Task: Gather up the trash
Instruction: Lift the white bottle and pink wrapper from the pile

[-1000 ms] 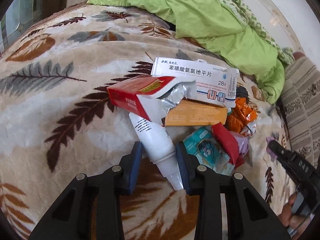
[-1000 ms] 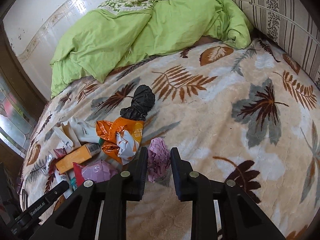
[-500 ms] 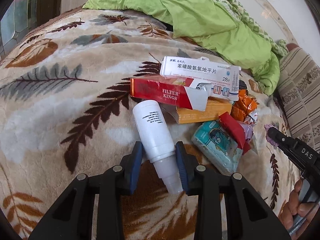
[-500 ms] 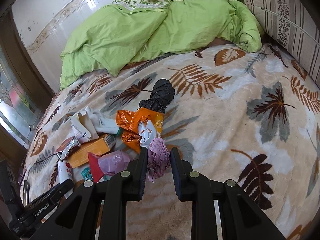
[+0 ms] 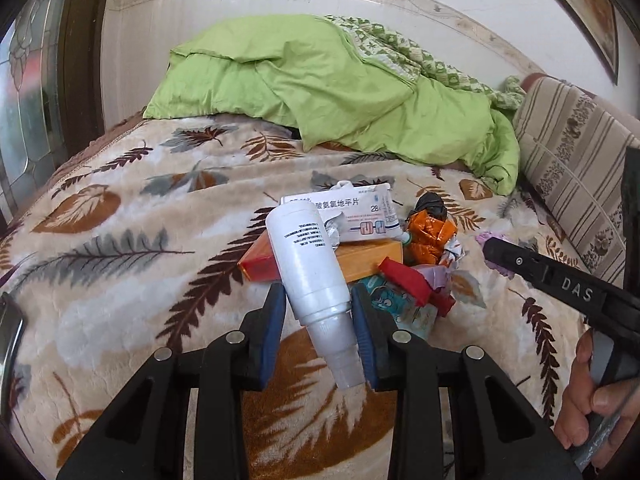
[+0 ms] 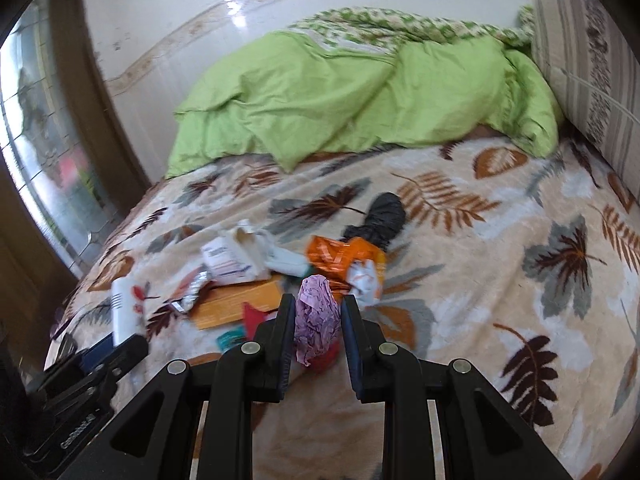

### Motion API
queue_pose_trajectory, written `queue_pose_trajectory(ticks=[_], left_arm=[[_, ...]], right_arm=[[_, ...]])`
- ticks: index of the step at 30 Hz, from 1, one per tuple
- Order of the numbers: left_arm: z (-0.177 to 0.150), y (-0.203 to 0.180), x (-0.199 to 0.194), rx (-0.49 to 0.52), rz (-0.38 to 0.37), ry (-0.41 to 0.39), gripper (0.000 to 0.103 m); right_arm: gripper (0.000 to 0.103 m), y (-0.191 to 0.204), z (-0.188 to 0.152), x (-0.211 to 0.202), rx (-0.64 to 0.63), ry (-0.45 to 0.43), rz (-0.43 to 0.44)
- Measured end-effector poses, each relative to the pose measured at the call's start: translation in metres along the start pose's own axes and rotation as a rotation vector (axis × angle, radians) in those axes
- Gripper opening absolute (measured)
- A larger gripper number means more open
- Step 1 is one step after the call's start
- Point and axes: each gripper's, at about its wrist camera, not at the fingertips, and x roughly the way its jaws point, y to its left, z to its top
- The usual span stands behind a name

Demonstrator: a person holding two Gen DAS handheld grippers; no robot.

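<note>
Left gripper clamped on white plastic bottle, nozzle toward camera; bottle now lifted off the leaf-print blanket and above the trash pile, where a second ago it lay at the pile's edge. Right gripper pinched on crumpled purple wrapper, likewise raised. Medicine box, orange box, orange foil packet remain on blanket.

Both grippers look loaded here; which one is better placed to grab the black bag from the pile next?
Neither yet. The left gripper is shut on the white bottle, the right gripper on the purple wad. Once emptied, probably the right: the black bag lies ahead of it, on its side of the pile.
</note>
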Motion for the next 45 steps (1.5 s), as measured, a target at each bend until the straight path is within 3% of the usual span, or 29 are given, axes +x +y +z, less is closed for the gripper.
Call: queue_pose_trajectory(ticks=[7,22,45], left_arm=[[0.003,-0.005,0.002,0.025,0.010,-0.011,0.032],[0.001,-0.020,0.003,0.100,0.078,-0.033,0.032],[-0.001,-0.018,0.006,0.098,0.074,-0.018,0.032]], right_arm=[[0.024,0.011,-0.002,0.001,-0.062,-0.012,-0.002],[0.024,0.007,-0.005,0.002,-0.046,-0.004,0.000],[0.024,0.004,-0.006,0.003,-0.045,0.001,-0.010]])
